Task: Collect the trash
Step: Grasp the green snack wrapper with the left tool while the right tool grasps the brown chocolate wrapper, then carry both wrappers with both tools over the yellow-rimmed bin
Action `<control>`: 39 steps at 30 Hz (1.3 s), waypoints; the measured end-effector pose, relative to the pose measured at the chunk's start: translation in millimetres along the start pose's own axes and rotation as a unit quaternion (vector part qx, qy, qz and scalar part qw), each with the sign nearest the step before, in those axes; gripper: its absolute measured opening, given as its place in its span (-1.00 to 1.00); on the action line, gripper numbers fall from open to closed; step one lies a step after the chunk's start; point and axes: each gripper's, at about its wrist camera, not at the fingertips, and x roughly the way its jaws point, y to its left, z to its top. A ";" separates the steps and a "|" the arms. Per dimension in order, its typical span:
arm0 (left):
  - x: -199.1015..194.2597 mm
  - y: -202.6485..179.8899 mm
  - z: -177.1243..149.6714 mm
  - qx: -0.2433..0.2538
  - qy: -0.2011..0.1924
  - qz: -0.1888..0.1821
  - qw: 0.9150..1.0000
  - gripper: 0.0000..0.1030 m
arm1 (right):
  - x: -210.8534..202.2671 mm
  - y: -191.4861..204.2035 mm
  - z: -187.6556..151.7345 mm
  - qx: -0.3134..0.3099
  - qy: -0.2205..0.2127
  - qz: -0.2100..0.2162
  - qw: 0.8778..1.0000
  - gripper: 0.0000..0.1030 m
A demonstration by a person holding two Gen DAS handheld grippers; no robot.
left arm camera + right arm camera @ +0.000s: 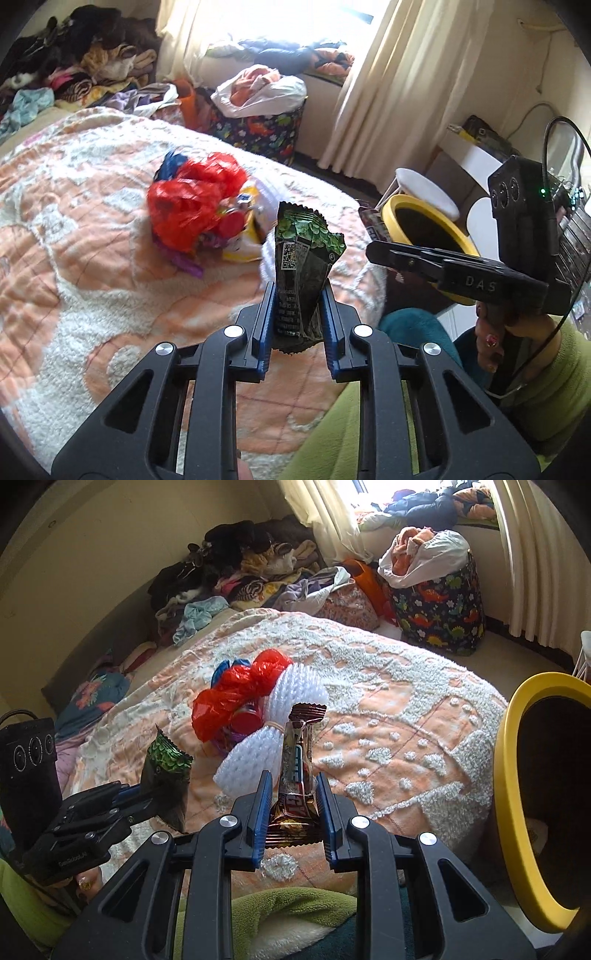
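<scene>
The left hand-held gripper (297, 314) is clamped on a green wrapper (303, 266), its blue pads pressing the lower half while the crinkled top stands upright above them. The right hand-held gripper (293, 801) is clamped the same way on a brown wrapper (297, 771) – a shiny candy-bar sleeve, upright, its serrated end at the top. Each tool shows in the other's view: the right one appears at the right of the left wrist view, held by a hand (491, 343) in a lime sleeve, and the left one sits at the lower left of the right wrist view with the green wrapper sticking up from it.

Both wrappers hang above a bed (406, 709) covered with an orange-and-white tufted quilt. Further out on the quilt lies a small heap of trash – a red bag (192, 199), a white foam net (291, 698) touching it, and some yellow and purple scraps beside them. Just off the right edge of the bed stands a bin (506, 775) with a yellow rim and a dark inside. Beyond the bed are a dinosaur-print hamper (439, 609), curtains and a pile of clothes (236, 565) along the wall
</scene>
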 end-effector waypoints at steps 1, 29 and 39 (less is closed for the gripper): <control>0.7 -2.0 2.3 0.002 -0.001 0.000 1.000 -0.68 | -1.9 -0.4 1.2 0.000 -0.003 0.000 1.000 -0.55; 0.5 -38.9 44.9 0.015 -0.046 -0.006 0.999 -0.68 | -48.4 -15.1 19.5 0.016 -0.070 -0.016 0.997 -0.55; 3.5 -55.6 55.2 0.030 -0.057 -0.014 0.998 -0.68 | -63.2 -25.0 25.1 0.022 -0.091 -0.031 0.995 -0.55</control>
